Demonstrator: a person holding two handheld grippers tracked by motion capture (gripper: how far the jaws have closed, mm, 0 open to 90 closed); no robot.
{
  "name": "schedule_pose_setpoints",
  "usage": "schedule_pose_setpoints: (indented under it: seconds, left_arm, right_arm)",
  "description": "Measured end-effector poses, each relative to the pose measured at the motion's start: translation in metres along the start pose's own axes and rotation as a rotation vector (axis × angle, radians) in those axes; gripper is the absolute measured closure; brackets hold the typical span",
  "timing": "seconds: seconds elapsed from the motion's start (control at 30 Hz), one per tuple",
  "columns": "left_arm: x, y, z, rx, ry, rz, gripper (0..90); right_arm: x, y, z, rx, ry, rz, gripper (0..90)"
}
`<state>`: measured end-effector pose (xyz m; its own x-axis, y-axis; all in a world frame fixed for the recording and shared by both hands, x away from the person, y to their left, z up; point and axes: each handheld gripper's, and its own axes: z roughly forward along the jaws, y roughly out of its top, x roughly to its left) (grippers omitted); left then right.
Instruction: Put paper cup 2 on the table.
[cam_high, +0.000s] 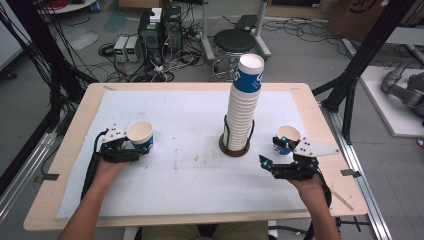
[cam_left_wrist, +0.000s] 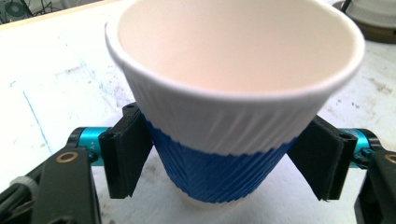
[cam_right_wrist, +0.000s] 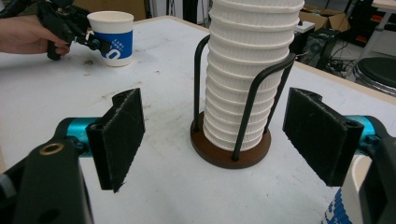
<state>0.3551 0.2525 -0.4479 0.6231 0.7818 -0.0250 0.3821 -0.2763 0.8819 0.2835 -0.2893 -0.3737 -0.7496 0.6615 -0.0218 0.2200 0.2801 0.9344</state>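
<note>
Here the paper cup (cam_left_wrist: 233, 116) is held upright, mouth up, between the left gripper (cam_left_wrist: 229, 161) fingers; the right gripper (cam_right_wrist: 224, 140) fingers are spread wide.

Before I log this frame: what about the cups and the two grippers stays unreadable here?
- Left cup: its base, cut by the left gripper view's lower edge.
- Left gripper: pad contact with that cup, unclear; a gap shows at one side.
- Right cup: mostly behind the right gripper jaw and frame edge.
- Cup stack: count, too small in high view.
</note>
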Motion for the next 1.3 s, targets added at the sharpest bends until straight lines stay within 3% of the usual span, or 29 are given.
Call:
schedule_pose_setpoints:
  seconds: [0.17, 0.27, 0.5, 0.87, 0.97, 1.1, 1.2, 1.3]
  left_arm:
    - [-0.002, -0.001, -0.001, 0.008, 0.012, -0.012, 23.7]
    - [-0.001, -0.002, -0.003, 0.013, -0.013, -0.051, 20.5]
    - [-0.003, -0.008, -0.020, -0.024, -0.059, -0.070, 19.3]
    - [-0.007, -0.011, -0.058, -0.179, -0.120, -0.070, 19.2]
    - [-0.008, -0.007, -0.064, -0.248, -0.116, -0.076, 18.5]
    - [-0.012, 0.002, -0.072, -0.377, -0.092, -0.085, 16.9]
    - [-0.016, 0.007, -0.076, -0.426, -0.080, -0.061, 16.9]
    - [-0.020, 0.009, -0.078, -0.438, -0.067, -0.056, 16.4]
  right_arm:
    - [0.000, -0.001, 0.000, 0.004, 0.001, 0.005, 21.2]
    - [-0.001, -0.002, -0.001, 0.005, -0.004, 0.007, 21.2]
    - [-0.004, -0.005, -0.002, 0.010, -0.011, 0.012, 21.2]
    - [-0.006, -0.006, -0.006, 0.011, -0.023, 0.014, 21.2]
    - [-0.009, -0.007, -0.009, 0.007, -0.039, 0.014, 21.2]
    - [-0.014, -0.010, -0.015, 0.007, -0.070, 0.020, 21.2]
    - [-0.016, -0.011, -0.018, 0.006, -0.094, 0.019, 21.2]
    - [-0.018, -0.011, -0.021, 0.005, -0.115, 0.019, 21.2]
